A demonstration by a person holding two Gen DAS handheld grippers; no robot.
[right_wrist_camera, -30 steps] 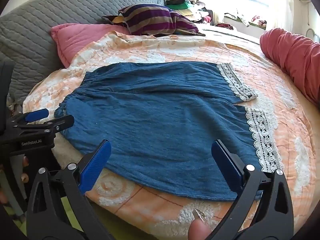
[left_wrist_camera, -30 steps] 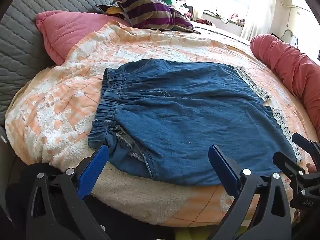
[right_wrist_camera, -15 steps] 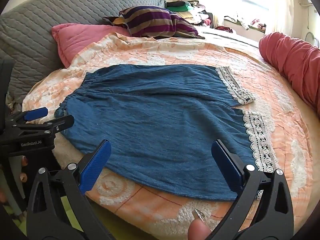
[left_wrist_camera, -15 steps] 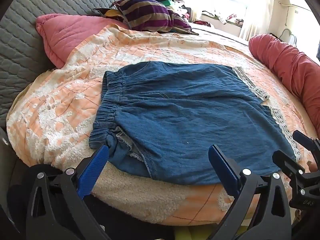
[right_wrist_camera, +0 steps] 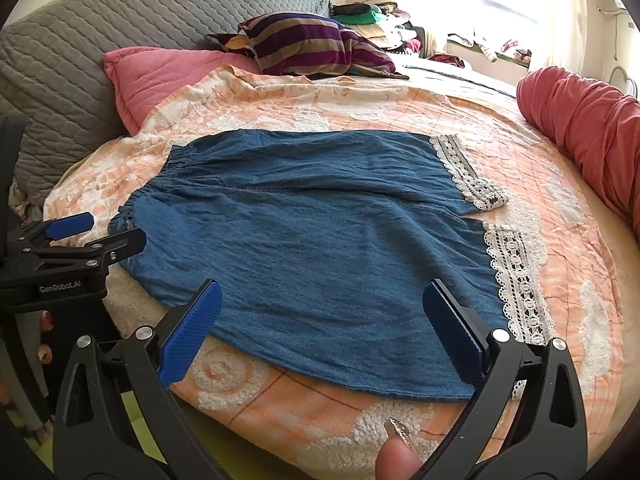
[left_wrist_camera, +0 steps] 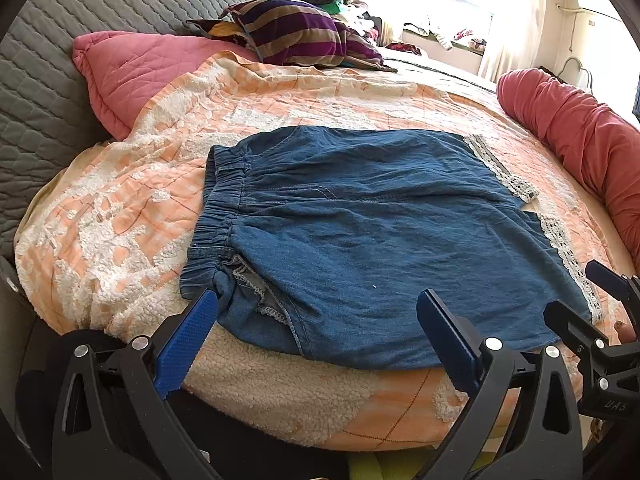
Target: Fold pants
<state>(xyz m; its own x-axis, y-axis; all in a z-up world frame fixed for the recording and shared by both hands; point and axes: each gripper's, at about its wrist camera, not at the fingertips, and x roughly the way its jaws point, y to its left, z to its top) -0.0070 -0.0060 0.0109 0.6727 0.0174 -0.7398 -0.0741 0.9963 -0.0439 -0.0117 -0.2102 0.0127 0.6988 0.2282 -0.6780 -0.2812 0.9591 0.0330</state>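
Observation:
Blue denim shorts (left_wrist_camera: pixel 372 236) (right_wrist_camera: pixel 320 236) lie spread flat on the bed, elastic waistband (left_wrist_camera: pixel 218 208) to the left and white lace hems (right_wrist_camera: pixel 516 276) to the right. My left gripper (left_wrist_camera: pixel 316 340) is open, hovering at the near edge by the waistband corner, its left finger (left_wrist_camera: pixel 188 340) close to the bunched band. My right gripper (right_wrist_camera: pixel 320 328) is open over the near edge of the front leg, nothing between its pads. Each gripper shows at the side of the other's view: the right gripper (left_wrist_camera: pixel 592 300) and the left gripper (right_wrist_camera: pixel 88 232).
An orange and white quilt (left_wrist_camera: pixel 120 232) covers the round bed. A pink pillow (left_wrist_camera: pixel 128 68), a striped cushion (left_wrist_camera: pixel 296 32) and a grey quilted headboard (left_wrist_camera: pixel 48 60) stand behind. A red bolster (right_wrist_camera: pixel 580 120) lines the right edge. A thumb tip (right_wrist_camera: pixel 396 460) shows below.
Both views have shifted slightly: the shorts sit a little lower and closer. Both grippers stay open and the cloth has not moved.

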